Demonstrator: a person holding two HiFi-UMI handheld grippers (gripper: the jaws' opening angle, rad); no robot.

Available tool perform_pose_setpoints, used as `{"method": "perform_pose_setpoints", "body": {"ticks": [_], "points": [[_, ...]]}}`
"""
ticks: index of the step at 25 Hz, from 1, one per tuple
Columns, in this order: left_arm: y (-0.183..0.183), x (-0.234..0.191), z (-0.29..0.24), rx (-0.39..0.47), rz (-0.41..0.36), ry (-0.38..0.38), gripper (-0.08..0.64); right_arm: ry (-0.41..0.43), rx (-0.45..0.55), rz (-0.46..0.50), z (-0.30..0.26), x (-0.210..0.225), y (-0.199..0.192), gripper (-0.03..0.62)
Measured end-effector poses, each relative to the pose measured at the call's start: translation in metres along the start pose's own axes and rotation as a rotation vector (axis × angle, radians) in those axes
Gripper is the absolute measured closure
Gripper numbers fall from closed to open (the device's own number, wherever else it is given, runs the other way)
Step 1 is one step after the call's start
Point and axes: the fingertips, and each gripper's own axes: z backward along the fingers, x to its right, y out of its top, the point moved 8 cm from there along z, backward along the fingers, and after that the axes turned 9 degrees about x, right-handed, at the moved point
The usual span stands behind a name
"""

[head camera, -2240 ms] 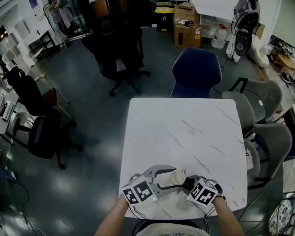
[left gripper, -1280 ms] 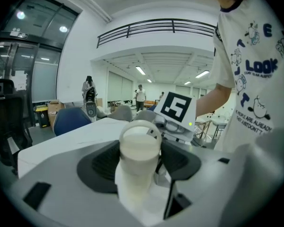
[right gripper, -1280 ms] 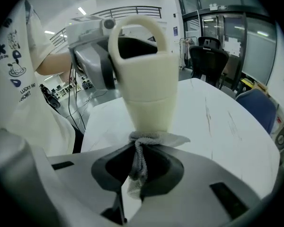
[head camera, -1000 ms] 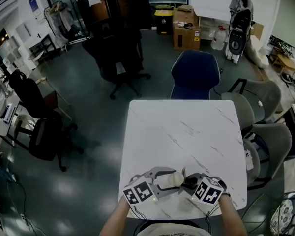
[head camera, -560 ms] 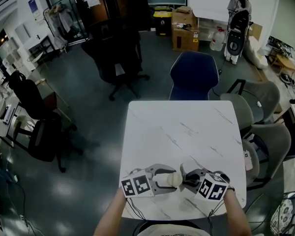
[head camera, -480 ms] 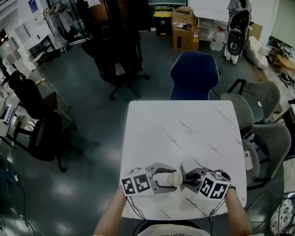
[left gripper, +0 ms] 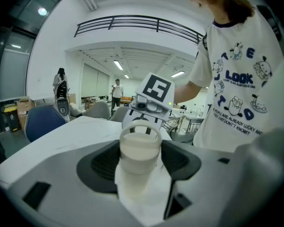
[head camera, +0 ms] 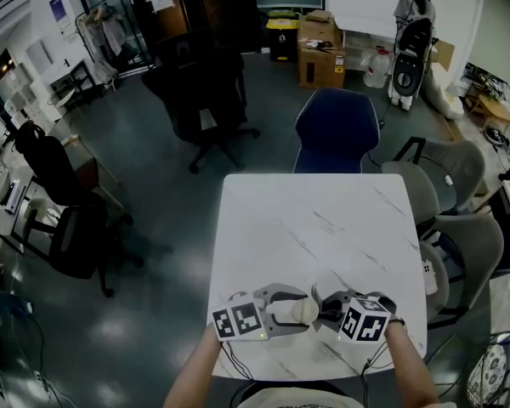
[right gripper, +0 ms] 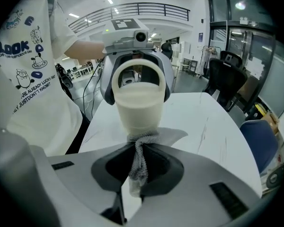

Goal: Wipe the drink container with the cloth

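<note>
Left tongs [head camera: 296, 310] clamp the pale cup [left gripper: 139, 152] upright at the near edge of the desk [head camera: 323, 219]. Right tongs [head camera: 322, 314], just beside, pinch a twist of grey cloth [right gripper: 140, 162] that touches the cup's base. Can't tell what's inside the cup.

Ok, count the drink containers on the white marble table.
1. The cream plastic cup, at the near edge of the table, is clamped in the left gripper; the right gripper holds a grey knitted cloth against its base. No other shows.
</note>
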Motion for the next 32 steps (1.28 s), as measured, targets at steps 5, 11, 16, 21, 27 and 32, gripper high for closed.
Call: {"method": "perform_pose_setpoints", "body": {"ticks": [5, 11, 16, 21, 27, 32], "points": [[-0.002, 0.002, 0.0, 0.039, 0.009, 0.018, 0.282, -0.03, -0.017, -0.036, -0.017, -0.006, -0.014, 0.546], [-0.006, 0.004, 0.001, 0.087, 0.031, 0.058, 0.282, -0.048, -0.011, -0.135, -0.04, -0.011, -0.033, 0.546], [-0.006, 0.006, 0.001, 0.113, 0.044, 0.088, 0.282, -0.107, -0.003, -0.218, -0.054, -0.014, -0.047, 0.546], [-0.01, 0.009, -0.001, 0.12, 0.038, 0.134, 0.282, -0.178, 0.0, -0.27, -0.069, -0.024, -0.056, 0.546], [-0.016, 0.015, -0.003, 0.08, 0.024, 0.221, 0.282, -0.252, 0.044, -0.339, -0.069, -0.03, -0.056, 0.545], [-0.012, 0.018, 0.006, 0.177, 0.088, 0.283, 0.282, -0.34, 0.104, -0.404, -0.053, -0.035, -0.053, 0.546]]}}
